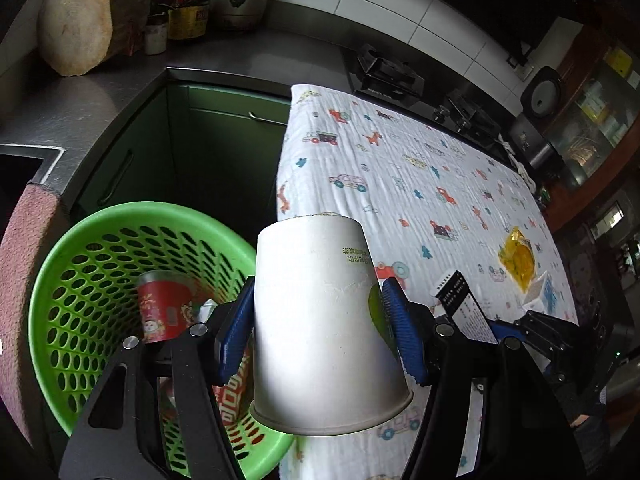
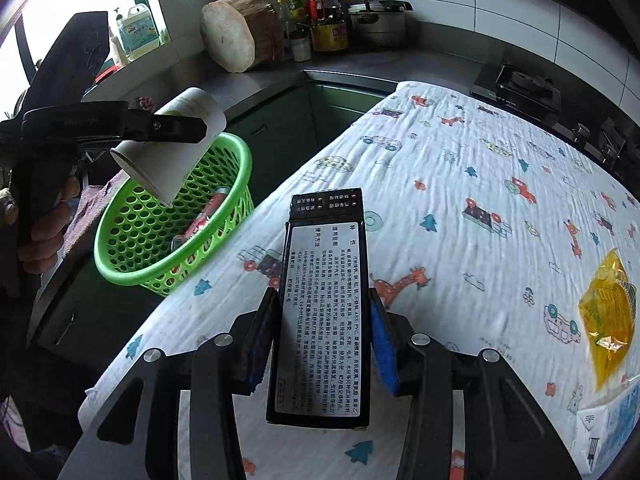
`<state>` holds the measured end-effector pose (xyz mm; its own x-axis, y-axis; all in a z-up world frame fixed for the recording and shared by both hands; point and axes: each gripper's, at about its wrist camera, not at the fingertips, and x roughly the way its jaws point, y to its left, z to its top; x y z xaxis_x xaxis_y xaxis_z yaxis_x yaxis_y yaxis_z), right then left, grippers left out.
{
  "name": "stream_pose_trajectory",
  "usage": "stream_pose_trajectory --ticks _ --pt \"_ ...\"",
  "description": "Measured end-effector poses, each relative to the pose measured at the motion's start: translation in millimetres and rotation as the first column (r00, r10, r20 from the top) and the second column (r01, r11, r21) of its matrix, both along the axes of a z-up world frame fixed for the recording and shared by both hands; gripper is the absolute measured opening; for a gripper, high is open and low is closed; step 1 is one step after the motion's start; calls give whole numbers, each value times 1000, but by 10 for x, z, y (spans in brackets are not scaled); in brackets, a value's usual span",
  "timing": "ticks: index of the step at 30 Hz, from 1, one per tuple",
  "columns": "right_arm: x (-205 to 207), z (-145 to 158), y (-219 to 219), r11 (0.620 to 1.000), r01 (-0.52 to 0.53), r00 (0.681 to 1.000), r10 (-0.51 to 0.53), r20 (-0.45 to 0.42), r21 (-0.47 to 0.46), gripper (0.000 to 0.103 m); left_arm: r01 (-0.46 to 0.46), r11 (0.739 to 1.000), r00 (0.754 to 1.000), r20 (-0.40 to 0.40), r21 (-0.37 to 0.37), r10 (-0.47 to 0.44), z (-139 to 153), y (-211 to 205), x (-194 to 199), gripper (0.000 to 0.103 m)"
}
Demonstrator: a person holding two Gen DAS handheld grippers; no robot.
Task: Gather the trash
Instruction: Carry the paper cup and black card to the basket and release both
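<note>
My left gripper [image 1: 318, 320] is shut on a white paper cup [image 1: 320, 320], held mouth toward the camera beside and above the green perforated basket [image 1: 60, 268]. The right wrist view shows that cup [image 2: 176, 148] tilted over the basket [image 2: 120, 236]. A red cup [image 1: 160, 304] and other trash lie inside the basket. My right gripper [image 2: 320, 332] is shut on a black box with a printed label [image 2: 324, 304], held over the patterned cloth [image 2: 460, 208]. The box [image 1: 464, 304] also shows in the left wrist view. A yellow wrapper [image 2: 608, 312] lies on the cloth at the right.
A white carton [image 2: 604, 424] lies at the cloth's right front corner. A grey counter [image 1: 80, 108] holds a wood block [image 1: 76, 20], bottles [image 1: 188, 4] and a pot [image 1: 240, 4]. A gas stove [image 1: 388, 72] sits behind the cloth. Green cabinets [image 1: 224, 152] stand behind the basket.
</note>
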<state>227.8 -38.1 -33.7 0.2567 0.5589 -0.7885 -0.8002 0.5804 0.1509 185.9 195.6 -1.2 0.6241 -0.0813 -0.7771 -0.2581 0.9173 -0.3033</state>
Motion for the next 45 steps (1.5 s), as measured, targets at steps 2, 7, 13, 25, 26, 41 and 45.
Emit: stream_pose_trajectory --ticks 2,7,13,25,26,41,45 --pt "-105 56 151 1000 -17 1000 17 1 17 43 -43 999 999 -13 12 43 -45 224 -147 62" --pt "-304 155 582 998 -48 999 48 -8 49 43 -120 992 991 -60 26 122 -267 650 -440 62" --pt "-469 194 1133 995 -73 997 74 -12 71 43 -186 982 975 -115 26 188 -556 969 -643 64" --pt "-435 25 1743 992 -34 994 46 -96 121 43 -230 973 967 -118 -28 225 -681 1148 -858 75" --pt "-433 6 1765 991 -34 993 47 -105 126 43 -233 972 967 -117 -33 228 -678 1154 -871 76" --pt "-499 128 1397 988 -18 996 31 -86 152 59 -254 966 967 -53 -50 251 -420 1129 -983 85" --pt "-506 202 1091 987 10 999 -2 -54 160 75 -236 970 971 -42 -56 233 -370 1009 -927 86"
